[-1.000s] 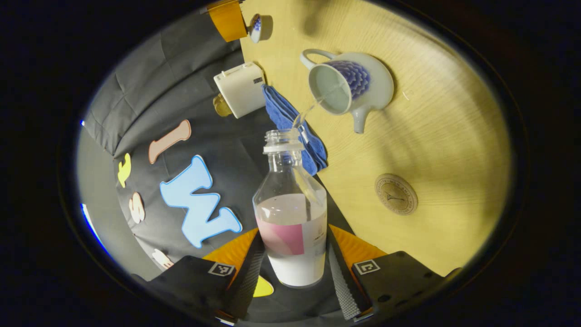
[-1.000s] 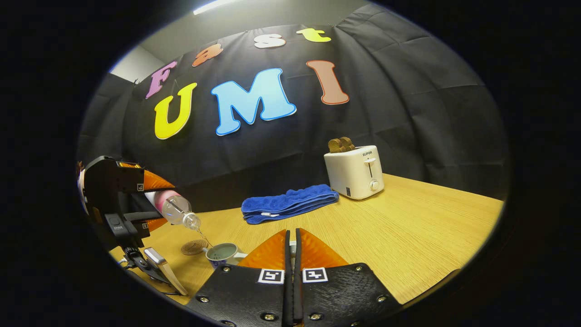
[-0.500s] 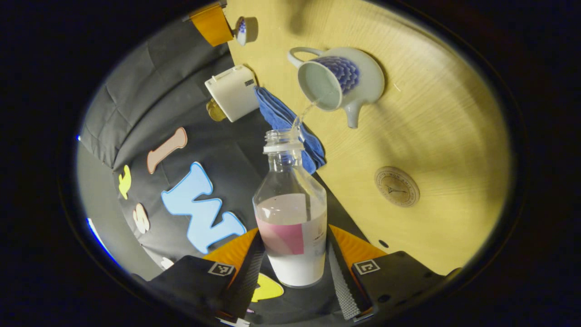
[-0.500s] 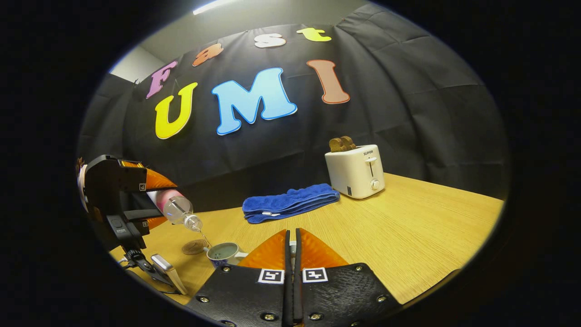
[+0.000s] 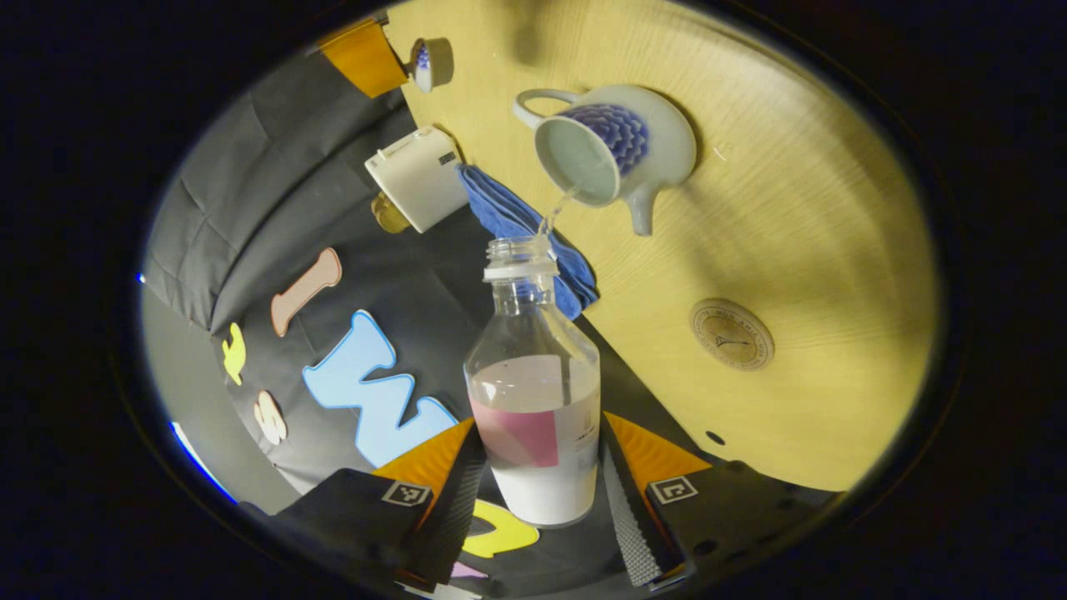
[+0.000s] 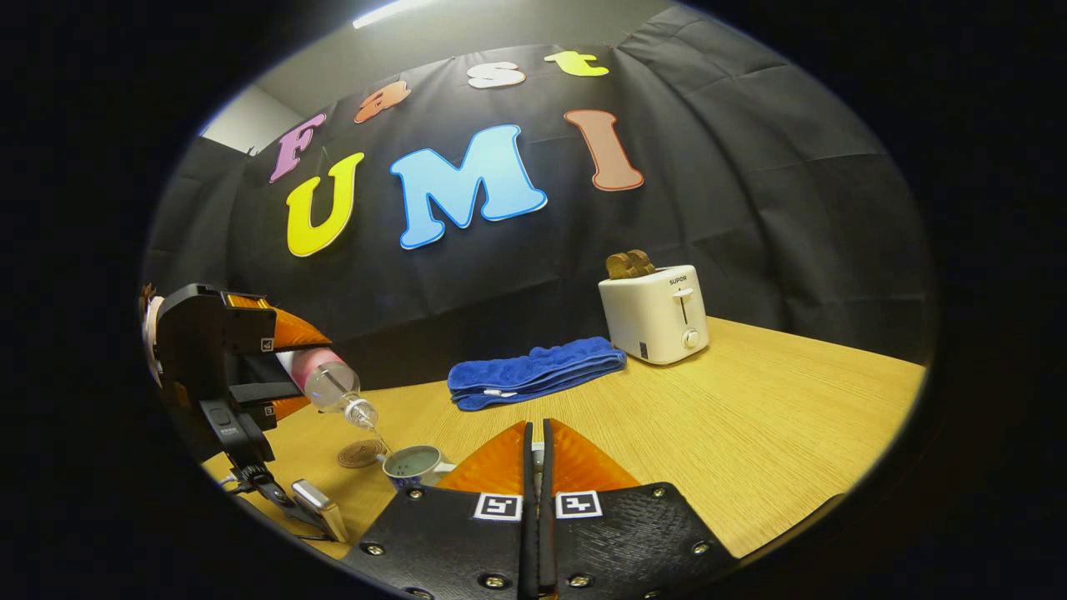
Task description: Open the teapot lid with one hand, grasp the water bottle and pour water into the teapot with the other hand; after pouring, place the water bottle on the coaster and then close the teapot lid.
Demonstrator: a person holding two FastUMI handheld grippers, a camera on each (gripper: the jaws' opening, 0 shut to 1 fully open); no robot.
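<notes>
My left gripper (image 5: pixel 538 429) is shut on a clear water bottle (image 5: pixel 533 400) with a pink-and-white label, tilted mouth-down. A thin stream of water runs from its mouth into the open white-and-blue teapot (image 5: pixel 613 150) on the wooden table. In the right gripper view the left gripper (image 6: pixel 242 375) holds the bottle (image 6: pixel 329 385) slanted over the teapot (image 6: pixel 413 465). My right gripper (image 6: pixel 538 433) is shut, with the small teapot lid (image 5: pixel 421 65) pinched between its fingers, held off to the teapot's side. The round coaster (image 5: pixel 731 333) lies bare near the teapot.
A folded blue towel (image 6: pixel 533 379) lies at the back of the table (image 6: pixel 750 433), next to a white toaster (image 6: pixel 654 315) with toast in it. The coaster (image 6: pixel 360 454) sits just left of the teapot. The black cloth wall stands behind.
The left gripper has shifted slightly towards the teapot with the bottle, still pouring. The right gripper with the lid has barely moved.
</notes>
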